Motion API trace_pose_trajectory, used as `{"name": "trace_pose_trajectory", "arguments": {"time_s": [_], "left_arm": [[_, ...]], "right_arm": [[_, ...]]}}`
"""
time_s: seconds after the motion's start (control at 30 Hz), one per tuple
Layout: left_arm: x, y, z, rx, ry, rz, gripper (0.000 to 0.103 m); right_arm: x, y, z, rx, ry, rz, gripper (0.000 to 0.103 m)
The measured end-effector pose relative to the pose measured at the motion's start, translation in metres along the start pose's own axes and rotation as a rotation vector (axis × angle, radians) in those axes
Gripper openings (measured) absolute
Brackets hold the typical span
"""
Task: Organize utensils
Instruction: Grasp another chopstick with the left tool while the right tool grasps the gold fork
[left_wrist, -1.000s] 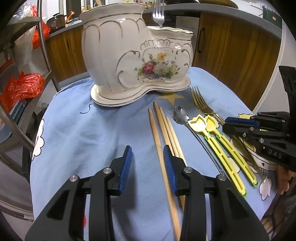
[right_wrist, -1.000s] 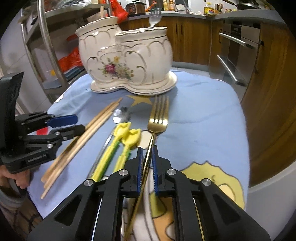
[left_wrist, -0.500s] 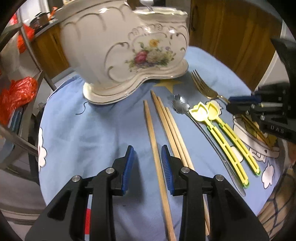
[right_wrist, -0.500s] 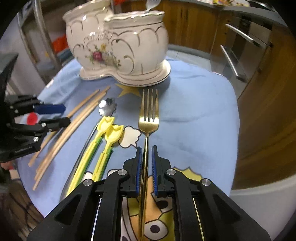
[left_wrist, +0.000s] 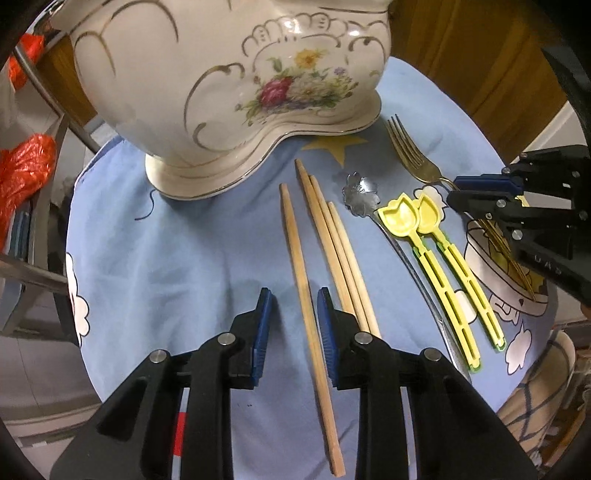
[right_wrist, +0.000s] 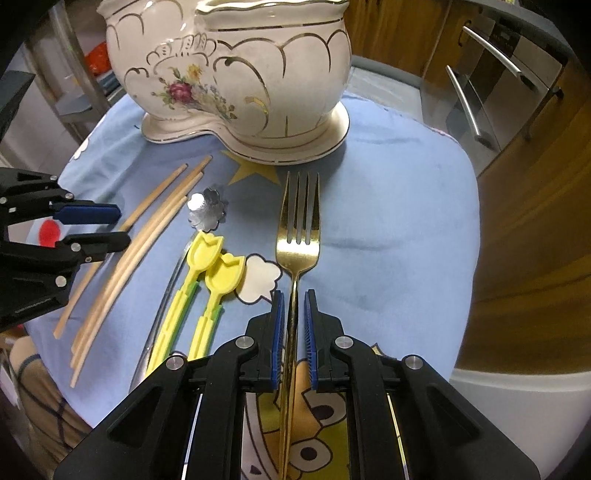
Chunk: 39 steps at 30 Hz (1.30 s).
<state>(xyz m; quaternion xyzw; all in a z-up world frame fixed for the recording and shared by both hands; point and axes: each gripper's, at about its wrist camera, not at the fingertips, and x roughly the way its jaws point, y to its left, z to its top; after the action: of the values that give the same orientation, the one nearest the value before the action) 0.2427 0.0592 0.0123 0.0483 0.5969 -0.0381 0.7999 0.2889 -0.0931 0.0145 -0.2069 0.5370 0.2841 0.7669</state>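
Note:
A white floral ceramic utensil holder (left_wrist: 236, 85) (right_wrist: 236, 70) stands at the back of the blue cloth. My left gripper (left_wrist: 293, 295) is open, its pads either side of one wooden chopstick (left_wrist: 303, 269); three more chopsticks (left_wrist: 336, 251) lie to its right. My right gripper (right_wrist: 294, 295) has narrow jaws around the handle of a gold fork (right_wrist: 298, 236), which lies flat on the cloth; a small gap shows on each side. Two yellow plastic spoons (right_wrist: 207, 273) and a silver flower-headed spoon (right_wrist: 206, 212) lie between fork and chopsticks.
The blue cartoon cloth (right_wrist: 388, 206) covers a small round table. A metal rack with red bags (left_wrist: 22, 173) stands at the left. Wooden cabinets (right_wrist: 517, 206) and an oven are to the right.
Both grippers have moved forward and down toward the cloth. The left gripper now straddles the single chopstick. The right jaws have parted slightly around the fork handle.

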Motion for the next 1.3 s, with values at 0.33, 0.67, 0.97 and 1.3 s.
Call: {"name": "trace_pose_trajectory", "arguments": {"time_s": [0.33,0.67,0.97,1.3], "left_arm": [[0.004,-0.008,0.001,-0.058,-0.038,0.027,0.008],[-0.01,0.013,-0.028,-0.162,-0.193,-0.072,0.005],[-0.053,0.011,-0.064,-0.203,-0.454,-0.153,0.005],[-0.087,0.007,-0.066,-0.2,-0.637,-0.132,0.005]], "right_arm": [[-0.002,-0.007,-0.007,0.072,-0.034,0.036,0.006],[-0.014,-0.024,-0.023,0.147,-0.124,0.124,0.006],[-0.043,-0.032,-0.04,0.159,-0.296,0.171,0.006],[-0.079,-0.03,-0.04,0.161,-0.493,0.188,0.006]]}}
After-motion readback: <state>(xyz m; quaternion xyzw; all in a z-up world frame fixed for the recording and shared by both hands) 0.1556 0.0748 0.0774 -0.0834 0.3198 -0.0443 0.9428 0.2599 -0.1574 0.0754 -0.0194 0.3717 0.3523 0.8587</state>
